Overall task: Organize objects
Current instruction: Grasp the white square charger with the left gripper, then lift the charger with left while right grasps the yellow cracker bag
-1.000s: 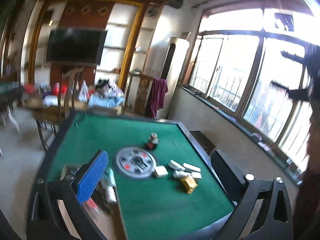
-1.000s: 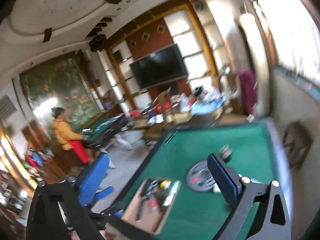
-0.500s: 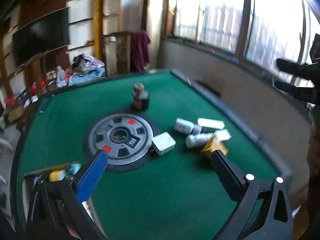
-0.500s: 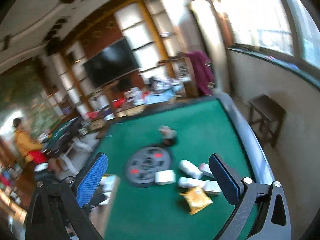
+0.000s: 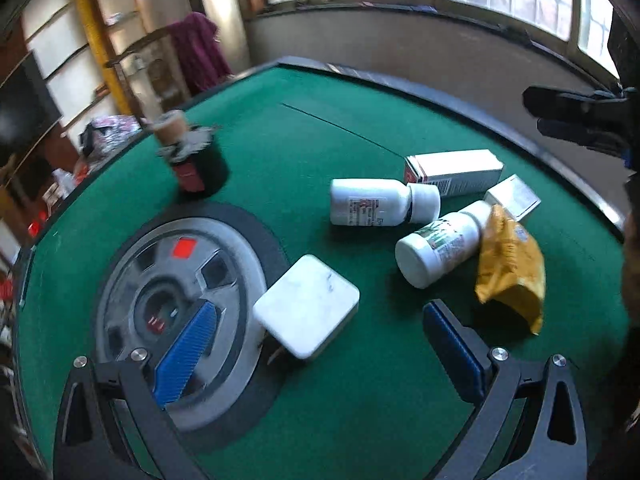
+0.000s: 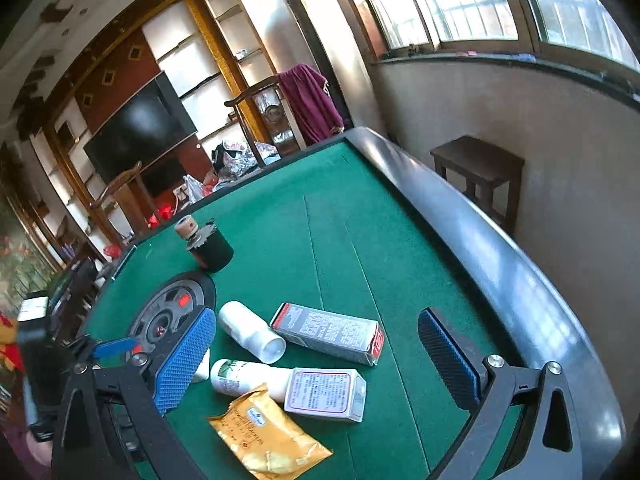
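Both tools are unclenched w/ nothing held: left gripper (image 5: 320,344) hangs low over the green felt mahjong table (image 5: 320,128), jaws spread wide; right gripper (image 6: 320,356) likewise spread, empty.

Landmark = round grey dial plate set in the table centre (image 5: 176,300). Task's things all lie on the felt to the window side of it:
- flat white square charger block w/ prongs (image 5: 306,306), touching or just overlapping the dial's rim, between the left fingers.
- white plastic pill bottle lying on its side (image 5: 380,202), further from the dial.
- second white bottle w/ green label, also on its side (image 5: 440,248), cap end near the first bottle's cap.
- crumpled yellow foil snack packet (image 5: 512,268), resting against the green-label bottle.
- long grey-and-red carton (image 5: 454,172) and small white carton (image 5: 514,196), farthest from the dial.
- black cup w/ a tan roll and bits in it (image 5: 196,160), just beyond the dial, upright.

Risks, as I judge:
- Charger is flat and smooth, so pads may slide off its top edge; it also sits half on the dial rim and may tilt when pinched.
- Both bottles lie on their sides, so a nudge rolls them toward the table edge.
- Items are clustered, so closing on one could drag the packet or shove a carton.
- Both grippers work the same pile and could collide.
- The cup looks top-heavy and may tip if brushed.
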